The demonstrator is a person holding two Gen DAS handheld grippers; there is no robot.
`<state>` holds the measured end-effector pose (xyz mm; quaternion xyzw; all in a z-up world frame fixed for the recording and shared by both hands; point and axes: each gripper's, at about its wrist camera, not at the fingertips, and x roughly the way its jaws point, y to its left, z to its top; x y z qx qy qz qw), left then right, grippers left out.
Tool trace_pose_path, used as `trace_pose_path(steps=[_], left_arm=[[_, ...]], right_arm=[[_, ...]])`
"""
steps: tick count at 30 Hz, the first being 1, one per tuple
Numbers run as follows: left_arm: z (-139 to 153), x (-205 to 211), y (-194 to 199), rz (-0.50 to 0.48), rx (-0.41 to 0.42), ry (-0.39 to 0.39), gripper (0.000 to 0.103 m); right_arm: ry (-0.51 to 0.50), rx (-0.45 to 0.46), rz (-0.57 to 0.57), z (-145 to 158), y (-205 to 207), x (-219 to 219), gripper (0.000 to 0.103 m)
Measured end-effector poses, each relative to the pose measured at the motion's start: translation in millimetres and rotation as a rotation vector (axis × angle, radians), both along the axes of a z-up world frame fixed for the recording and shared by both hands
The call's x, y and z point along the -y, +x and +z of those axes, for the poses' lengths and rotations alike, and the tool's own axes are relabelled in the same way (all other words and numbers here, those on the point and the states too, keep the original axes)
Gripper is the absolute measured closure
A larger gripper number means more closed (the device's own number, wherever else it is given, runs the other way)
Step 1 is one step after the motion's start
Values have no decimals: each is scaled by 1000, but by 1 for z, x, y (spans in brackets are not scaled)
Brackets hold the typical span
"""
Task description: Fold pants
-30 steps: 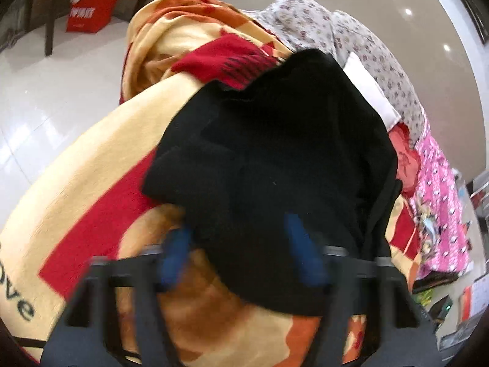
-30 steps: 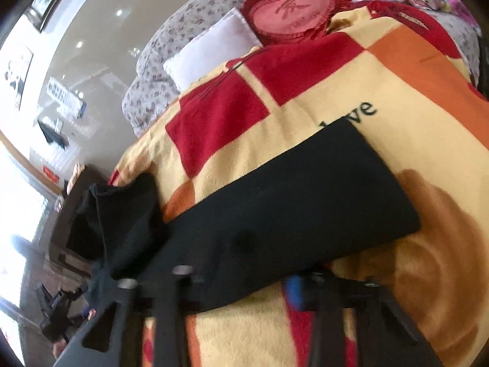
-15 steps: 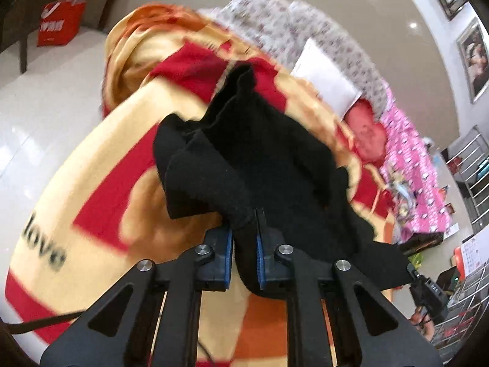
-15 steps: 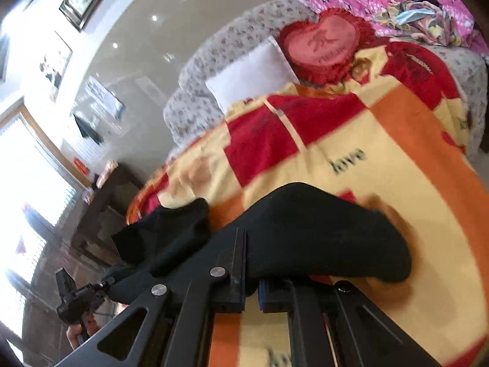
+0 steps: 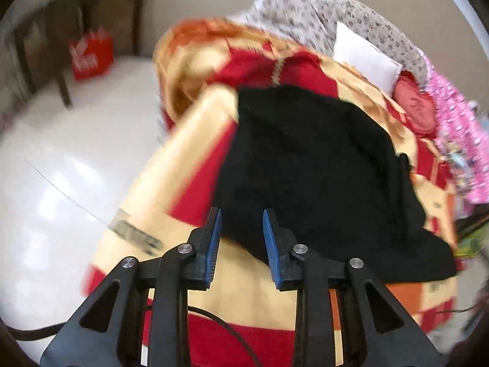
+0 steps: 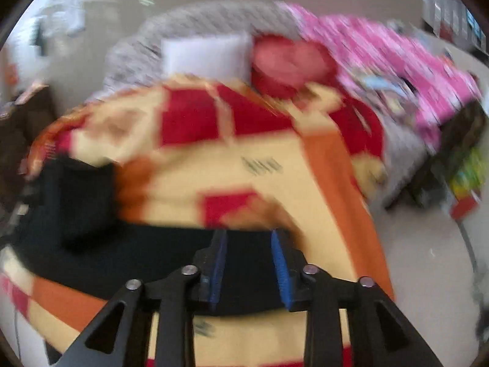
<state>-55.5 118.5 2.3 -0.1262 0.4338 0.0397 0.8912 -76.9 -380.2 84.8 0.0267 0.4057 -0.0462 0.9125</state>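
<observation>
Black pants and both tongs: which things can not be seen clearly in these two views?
- Right wrist view: motion blur smears the black pants and the blanket print.
- Left wrist view: the right tongs are outside the frame; blanket text is blurred.
- Left tongs and right tongs stand open; contact with cloth is unclear.

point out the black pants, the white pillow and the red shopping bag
black pants (image 5: 311,165), left wrist view, middle of the folded cloth
white pillow (image 5: 363,56), left wrist view, its flat face
red shopping bag (image 5: 91,55), left wrist view, its front panel
</observation>
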Motion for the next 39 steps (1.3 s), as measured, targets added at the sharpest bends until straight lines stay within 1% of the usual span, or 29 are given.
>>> trace_pose_path(steps=[1, 2, 4, 5, 6, 8, 11, 14, 15, 16, 17, 19, 20, 22, 23, 24, 27, 28, 30, 31, 32, 33, 35, 36, 37, 39], left_arm=[[6, 2, -2, 0, 23, 33, 77], [11, 2, -1, -3, 41, 43, 77], [14, 2, 3, -14, 65, 31, 68], [14, 3, 6, -22, 77, 16, 59], [13, 6, 10, -24, 87, -2, 53], [6, 12, 21, -35, 98, -47, 53], [-7, 23, 39, -36, 73, -85, 53], [-23, 33, 55, -32, 52, -116, 53], [-30, 35, 62, -30, 37, -115, 53], [-35, 36, 66, -32, 22, -108, 53], [-41, 38, 70, -32, 1, -94, 53], [-50, 37, 74, -37, -20, -77, 53], [-51, 36, 73, -37, -12, -82, 53], [-50, 34, 73, -29, -3, -98, 53], [-50, 33, 73, -27, -3, -104, 53], [-48, 32, 74, -21, -4, -115, 53], [-45, 30, 74, -8, 0, -135, 53], [-43, 31, 74, -6, 4, -139, 53], [-39, 31, 74, -6, 13, -149, 53], [-37, 32, 75, -5, 18, -156, 53], [-37, 32, 76, -4, 19, -161, 53], [-36, 32, 78, -5, 16, -172, 53], [-36, 32, 81, -14, 4, -192, 53], [-36, 32, 81, -19, 3, -196, 53], [-35, 32, 81, -21, 5, -196, 53], [-34, 30, 81, -23, 9, -187, 53]], right_arm=[[14, 28, 54, 7, 6, -16, 54], [27, 57, 130, 14, 14, -40, 48], [49, 76, 243, 18, 28, -76, 46], [59, 78, 292, 16, 37, -96, 46], [62, 73, 339, 12, 48, -119, 46], [30, 48, 396, -3, 72, -163, 46], [38, -15, 453, -28, 103, -204, 46], [40, -61, 484, -48, 127, -226, 46], [25, -79, 485, -58, 134, -231, 49], [15, -100, 468, -67, 139, -231, 68], [45, -118, 461, -72, 144, -226, 82], [122, -114, 455, -73, 144, -209, 95], [141, -99, 438, -69, 140, -199, 96], [188, -38, 384, -54, 129, -170, 97], [223, 0, 345, -43, 121, -147, 97], [227, 25, 308, -34, 113, -131, 98], [179, 99, 149, -13, 101, -73, 98], [174, 103, 102, -11, 101, -55, 98], [145, 106, -7, -11, 105, -17, 98], [136, 99, -44, -13, 110, -4, 98], [147, 73, -66, -20, 117, 9, 98], [151, 31, -67, -28, 125, 17, 98], [105, -80, -65, -47, 139, 19, 96], [112, -87, -71, -50, 138, 19, 94], [146, -70, -75, -49, 135, 20, 92], [243, -21, -65, -44, 124, 19, 86]])
